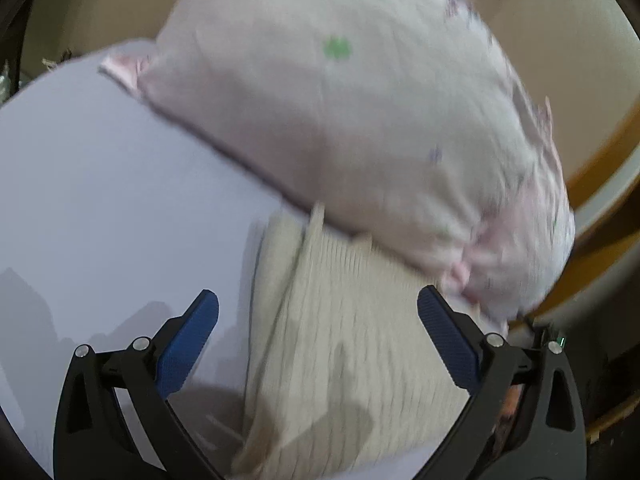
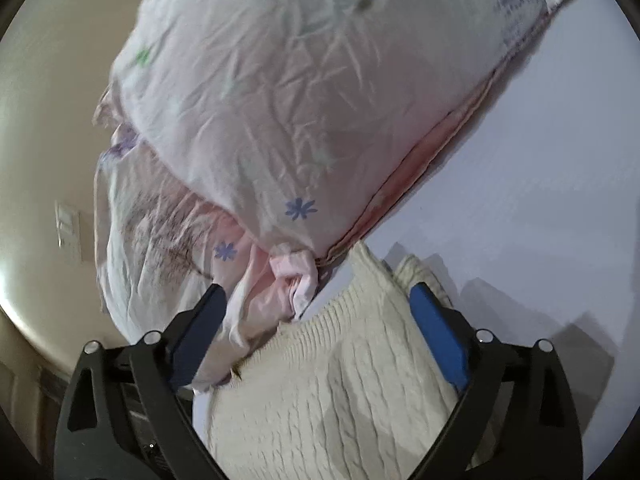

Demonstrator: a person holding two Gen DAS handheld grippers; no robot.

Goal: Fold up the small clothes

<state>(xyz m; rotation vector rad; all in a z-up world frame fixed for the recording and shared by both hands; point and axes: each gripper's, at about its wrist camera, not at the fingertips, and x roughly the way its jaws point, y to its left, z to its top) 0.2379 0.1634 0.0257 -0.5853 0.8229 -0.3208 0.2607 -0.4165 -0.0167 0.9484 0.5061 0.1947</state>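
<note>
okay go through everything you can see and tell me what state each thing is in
Left gripper: open, empty, above the knit.
Right gripper: open, knit between its fingers, not clamped.
Cream knit: folded, flat on the table.
Pink floral garment: bunched, wrinkled, overlapping the knit's far edge.

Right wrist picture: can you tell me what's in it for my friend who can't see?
A cream knitted sweater lies between the open blue fingers of the right tool, on a white table. Beyond it sits a puffy pink-and-white cloth with small blue flowers, its edge overlapping the sweater.
</note>
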